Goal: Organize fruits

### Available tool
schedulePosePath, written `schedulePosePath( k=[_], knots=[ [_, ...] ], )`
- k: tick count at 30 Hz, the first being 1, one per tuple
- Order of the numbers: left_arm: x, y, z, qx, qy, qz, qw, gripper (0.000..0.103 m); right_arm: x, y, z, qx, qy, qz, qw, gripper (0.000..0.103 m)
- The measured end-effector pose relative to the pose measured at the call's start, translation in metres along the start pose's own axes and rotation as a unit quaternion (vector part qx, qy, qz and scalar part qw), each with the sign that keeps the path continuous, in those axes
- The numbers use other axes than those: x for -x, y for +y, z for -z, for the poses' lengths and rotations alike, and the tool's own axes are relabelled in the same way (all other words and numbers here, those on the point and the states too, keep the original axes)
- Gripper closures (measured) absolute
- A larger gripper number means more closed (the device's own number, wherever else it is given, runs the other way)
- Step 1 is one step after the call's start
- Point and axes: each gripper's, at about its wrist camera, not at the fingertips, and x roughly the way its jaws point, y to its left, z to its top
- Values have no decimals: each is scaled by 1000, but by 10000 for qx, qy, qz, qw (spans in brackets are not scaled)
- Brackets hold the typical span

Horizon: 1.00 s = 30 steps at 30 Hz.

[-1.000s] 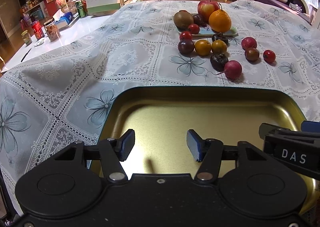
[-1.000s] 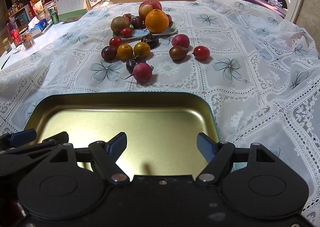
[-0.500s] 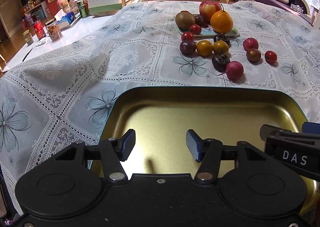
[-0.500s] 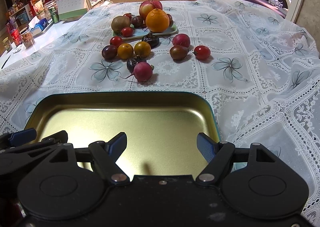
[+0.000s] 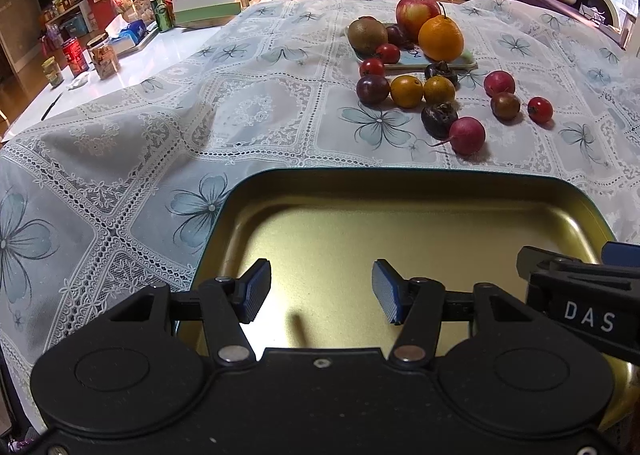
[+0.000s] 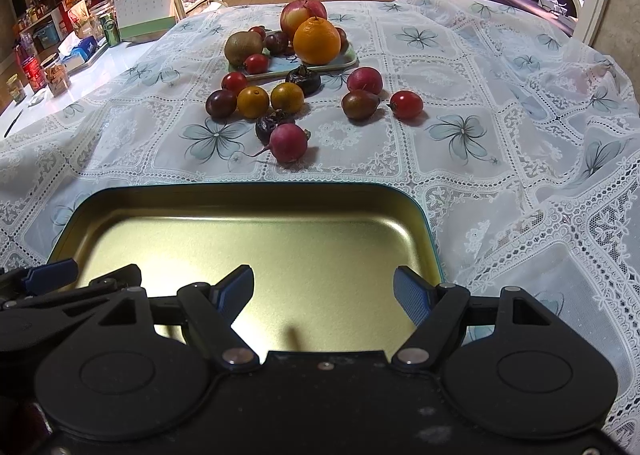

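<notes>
Gleaming gold tray [image 6: 280, 239], bare beneath both parted grippers

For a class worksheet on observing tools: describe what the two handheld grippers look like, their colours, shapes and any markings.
Both are matte black plastic. The left gripper has two round disc-like housings, angled black linkage arms with silver pivot pins, and two fingers tipped with blue textured pads. The right gripper is built the same way. Its side, seen from the left camera, bears white letters "DAS". No cables or sleeves show.

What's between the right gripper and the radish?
Right wrist view: the gold tray's empty floor and far rim, then bare tablecloth up to the radish. Right gripper is open.
</notes>
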Motion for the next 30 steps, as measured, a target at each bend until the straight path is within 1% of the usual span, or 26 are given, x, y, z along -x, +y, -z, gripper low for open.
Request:
schedulePosePath(
  k=[13,21,26,30],
  knots=[
    [-1,-1,-1,-11,2,4,10000,42,2,1,1,44,0,-73,10000,24],
    [-3,0,0,52,49,17,10000,42,-1,0,0,-45,154,-245,9996,25],
    [-3,-2,0,-12,73,18,10000,43,1,1,1,-58,113,-281,9995,25],
    [-1,-1,-1,-25,17,-27,10000,43,1,1,0,-30,97,-273,9996,25]
  ],
)
